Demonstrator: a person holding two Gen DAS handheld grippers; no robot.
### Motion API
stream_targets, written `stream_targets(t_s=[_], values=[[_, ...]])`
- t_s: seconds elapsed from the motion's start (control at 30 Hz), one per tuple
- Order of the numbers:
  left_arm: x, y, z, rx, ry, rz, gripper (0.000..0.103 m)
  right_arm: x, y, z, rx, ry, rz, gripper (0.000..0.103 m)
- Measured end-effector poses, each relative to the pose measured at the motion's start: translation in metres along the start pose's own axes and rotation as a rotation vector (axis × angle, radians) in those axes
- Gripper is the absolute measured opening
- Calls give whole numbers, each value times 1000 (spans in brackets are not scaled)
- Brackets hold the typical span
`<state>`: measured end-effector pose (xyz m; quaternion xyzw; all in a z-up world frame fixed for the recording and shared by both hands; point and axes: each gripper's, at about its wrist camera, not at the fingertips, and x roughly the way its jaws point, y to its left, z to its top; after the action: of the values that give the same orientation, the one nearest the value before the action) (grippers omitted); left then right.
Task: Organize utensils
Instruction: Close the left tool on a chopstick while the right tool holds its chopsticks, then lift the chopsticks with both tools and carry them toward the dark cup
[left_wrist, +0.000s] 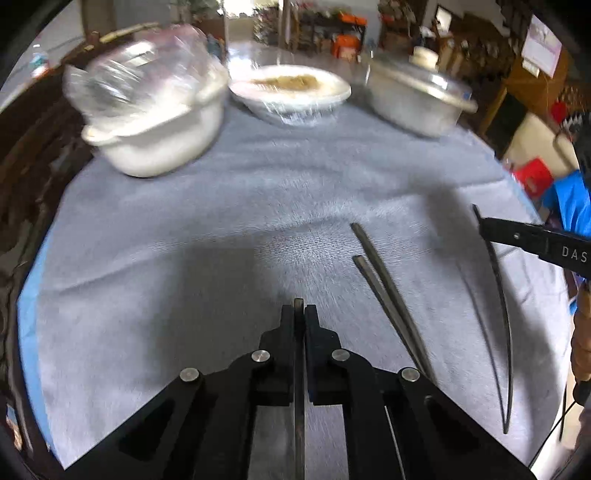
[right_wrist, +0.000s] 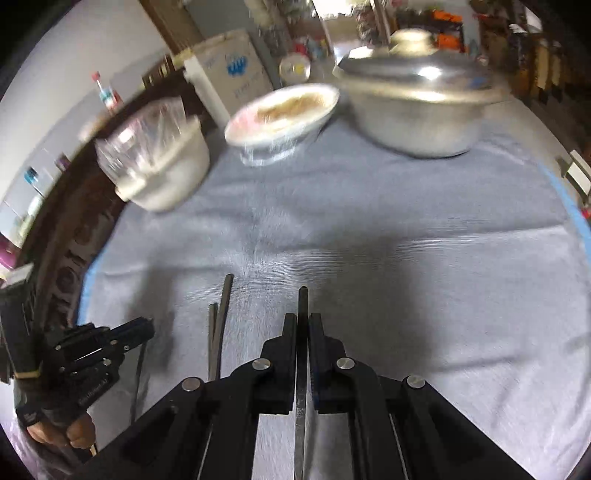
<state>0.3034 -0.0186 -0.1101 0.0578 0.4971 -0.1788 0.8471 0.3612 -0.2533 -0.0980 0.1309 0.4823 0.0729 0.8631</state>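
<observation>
Grey-blue cloth (left_wrist: 229, 192) covers the table under both my claws, with a brighter blue edge showing at its sides.

Far side of the cloth, blurred: a lidded metal pot (right_wrist: 417, 107) on my right, a white tub (left_wrist: 155, 122) with clear plastic over it on my left, and a shallow white bowl (left_wrist: 291, 92) wrapped in film between them, something tan inside.

My left claw (left_wrist: 299, 314): jaws pressed nearly together on a single dark chopstick (left_wrist: 298, 369), which runs straight down between the pads toward the camera, its tip poking just past the fingertips, above the cloth.

My right claw (right_wrist: 303, 321): the same, jaws closed on one chopstick (right_wrist: 302, 354), whose tip stands out a little farther beyond the fingers.

Between the two claws, a loose pair of chopsticks (left_wrist: 388, 295) lies on the cloth, side by side and touching, one end reaching farther than the other.

Whether the held sticks touch the cloth, I cannot tell.
</observation>
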Motion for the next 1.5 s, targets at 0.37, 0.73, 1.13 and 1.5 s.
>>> stream_targets(t_s=[0.37,0.73,1.13,1.5], values=[[-138,-23,-65,-56,-326,80,5,-167,-2,-83,45,-384,44,6],[-248,-58,-141,-136,-636,93,5,-281,46,-182,9,-740,-50,6],[-288,-64,-171,-194,-707,36,5,-319,72,-225,3,-868,-61,6],[-325,-72,-179,-217,-781,9,5,-341,81,-240,-1,-962,-13,6]])
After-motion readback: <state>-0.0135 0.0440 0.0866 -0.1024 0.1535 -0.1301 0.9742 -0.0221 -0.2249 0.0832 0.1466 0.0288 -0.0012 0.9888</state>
